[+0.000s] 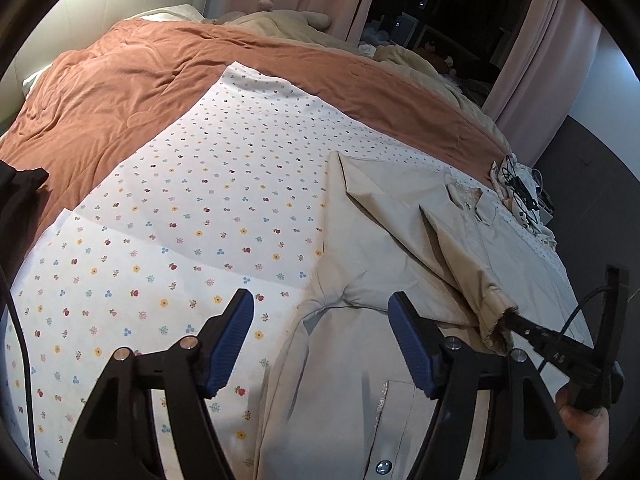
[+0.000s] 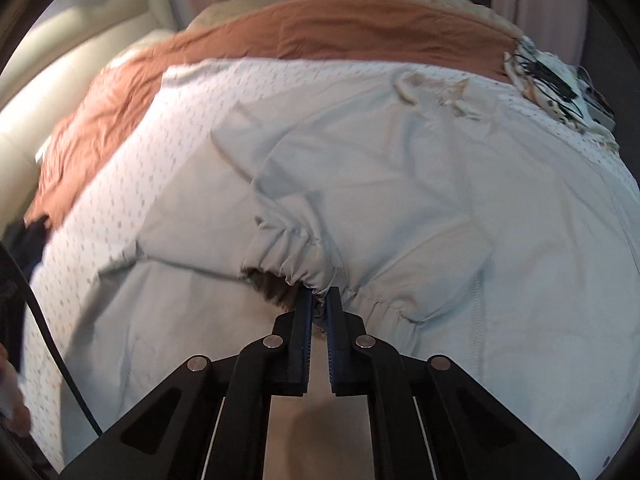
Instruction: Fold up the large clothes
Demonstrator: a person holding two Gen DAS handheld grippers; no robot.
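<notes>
A beige jacket (image 1: 380, 240) lies spread on the flower-dotted sheet (image 1: 200, 200), its collar (image 1: 466, 196) toward the far right. My left gripper (image 1: 320, 304) hovers open over the jacket's left edge near the armpit, with nothing pressed between its blue pads (image 1: 236, 332). My right gripper (image 2: 320, 294) is shut on the gathered sleeve cuff (image 2: 288, 264), which is drawn across the jacket's (image 2: 400, 160) front. From the left wrist view, the right gripper (image 1: 516, 320) pinches that cuff (image 1: 496, 312) at the right, with a hand (image 1: 584, 432) on its handle.
An orange duvet (image 1: 120, 92) covers the far half of the bed, with cream bedding and pink curtains behind it. A tangle of black cables (image 1: 520, 192) sits on a cloth at the bed's right edge. A dark garment (image 1: 20, 200) lies at the left edge.
</notes>
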